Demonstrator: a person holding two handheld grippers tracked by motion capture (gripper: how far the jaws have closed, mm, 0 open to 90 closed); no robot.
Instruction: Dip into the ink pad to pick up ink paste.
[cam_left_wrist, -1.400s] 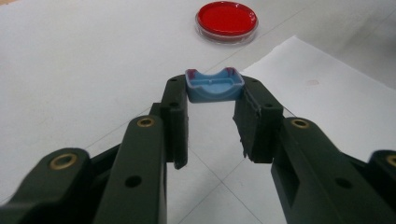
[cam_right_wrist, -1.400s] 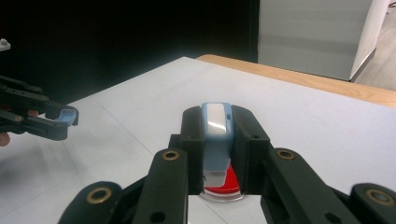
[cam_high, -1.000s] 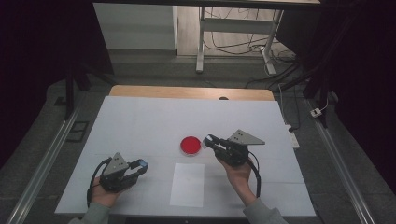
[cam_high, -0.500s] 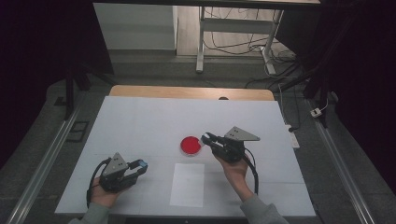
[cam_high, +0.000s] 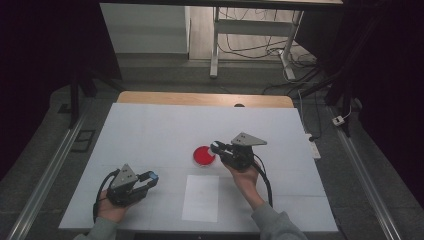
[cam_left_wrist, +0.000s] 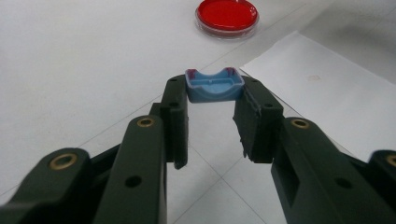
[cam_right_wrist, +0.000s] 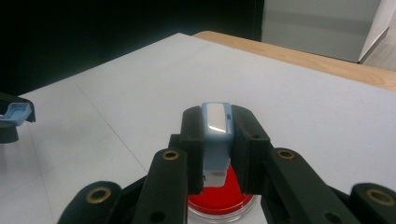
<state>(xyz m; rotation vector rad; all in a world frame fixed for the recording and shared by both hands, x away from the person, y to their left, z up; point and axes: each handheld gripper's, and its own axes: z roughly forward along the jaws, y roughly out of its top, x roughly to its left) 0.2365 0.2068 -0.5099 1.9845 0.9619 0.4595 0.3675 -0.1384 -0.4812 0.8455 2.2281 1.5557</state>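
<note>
Over the white table top (cam_high: 150, 125), my right gripper (cam_high: 216, 147) hung just above the shallow round clear dish filled with red (cam_high: 204, 155), its jaws clamped on a small grey-blue plastic block with a white face (cam_right_wrist: 215, 135). In the right gripper view the block stood upright between the pads, its lower end just over the dish's red surface; whether it touched I could not tell. My left gripper (cam_high: 152, 176) sat well apart, near the table's front left, its jaws pinched on a small light-blue plastic cap, hollow like a little tray (cam_left_wrist: 214, 86), held at the very tips of the pads.

I judged both plastic pieces light and stiff, smooth enough to slip if the squeeze eased, so flat side faces were the right place to hold, as each pair of jaws did. The cap sat shallow in the grip and could twist out under a knock. The dish looked light and brittle, likely to skate on the smooth table if nudged; its rim would be the place to take it.

By my count: one red dish, one grey-blue block, one light-blue cap, one white paper sheet (cam_high: 201, 197) lying flat near the front edge, and two grippers.
</note>
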